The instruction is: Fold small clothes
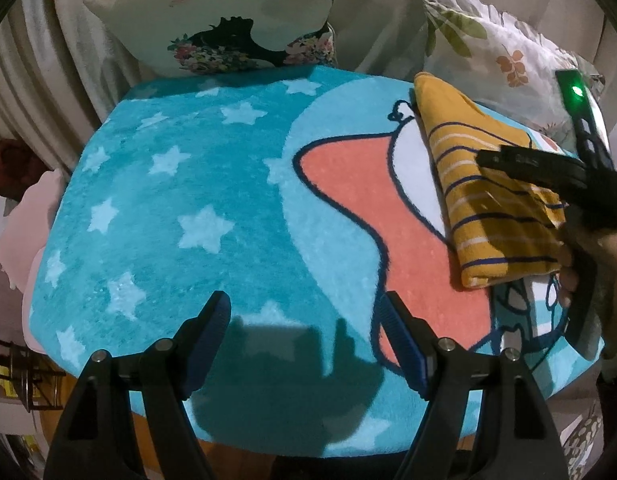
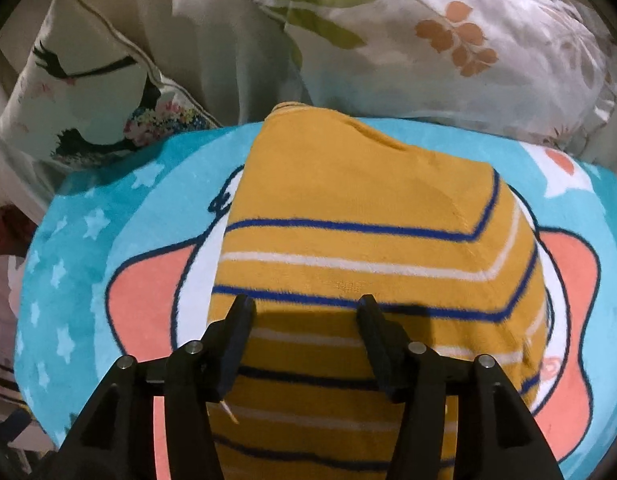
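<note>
Shirt [image 2: 372, 264] lies folded on mat [image 1: 180, 184]; right gripper [image 2: 304, 308] gapes above it, holding nothing; left gripper [image 1: 304, 312] wide, empty, at 9 o'clock; fold looks done; next, set shirt aside.

We see a fluffy turquoise mat [image 1: 196, 184] printed with pale stars and a coral star shape. On it, toward its right side, lies a folded mustard-yellow garment [image 2: 372, 208] with navy and white stripes.

We see much free room on the starred left part of the blue mat [image 1: 168, 208]. On its right part lies the folded yellow garment [image 2: 368, 248]. Behind, two cushions [image 1: 236, 28] [image 2: 448, 40] close the far edge.
</note>
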Tool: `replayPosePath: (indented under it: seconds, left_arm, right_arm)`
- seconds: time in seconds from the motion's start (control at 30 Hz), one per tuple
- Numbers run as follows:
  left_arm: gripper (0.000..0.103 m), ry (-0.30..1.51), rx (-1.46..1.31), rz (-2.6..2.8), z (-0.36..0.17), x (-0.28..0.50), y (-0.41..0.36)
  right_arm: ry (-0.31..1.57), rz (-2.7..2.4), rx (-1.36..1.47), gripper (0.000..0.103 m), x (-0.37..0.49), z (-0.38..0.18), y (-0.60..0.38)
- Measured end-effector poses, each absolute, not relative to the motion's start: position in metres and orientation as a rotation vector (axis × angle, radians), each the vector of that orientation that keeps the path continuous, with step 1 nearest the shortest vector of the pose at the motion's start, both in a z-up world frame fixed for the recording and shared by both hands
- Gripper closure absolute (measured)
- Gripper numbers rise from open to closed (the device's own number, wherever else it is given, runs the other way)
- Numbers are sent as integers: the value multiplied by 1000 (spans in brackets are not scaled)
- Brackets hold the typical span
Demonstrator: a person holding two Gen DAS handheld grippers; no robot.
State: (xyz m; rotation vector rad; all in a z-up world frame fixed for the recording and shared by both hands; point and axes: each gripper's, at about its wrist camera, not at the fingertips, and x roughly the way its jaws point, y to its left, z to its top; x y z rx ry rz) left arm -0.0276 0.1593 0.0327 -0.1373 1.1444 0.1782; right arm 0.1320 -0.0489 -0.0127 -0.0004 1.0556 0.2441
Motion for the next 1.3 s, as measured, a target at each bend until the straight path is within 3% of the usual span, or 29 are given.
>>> replayPosePath:
  seconds: [0.37, 0.7, 0.87, 1.03, 1.2, 1.3]
  left_arm:
    - [27, 1161, -109, 98, 27, -13, 147]
    - [27, 1168, -76, 9, 22, -8, 135]
    - [27, 1173, -95, -16, 15, -6, 132]
    - [27, 1138, -83, -12, 27, -10, 126]
    - [26, 1020, -112, 30, 49, -25, 127]
    - [19, 901, -91, 118, 68, -40, 123]
  right_arm:
    - [1029, 150, 123, 44, 77, -23, -135]
    - [1056, 63, 172, 44, 31, -30, -156]
    - [978, -20, 129, 43, 16, -8, -153]
    - [930, 59, 111, 44, 49, 22, -136]
    - [1029, 95, 136, 43, 107, -3, -128]
    - [1062, 76, 89, 43, 119, -13, -128]
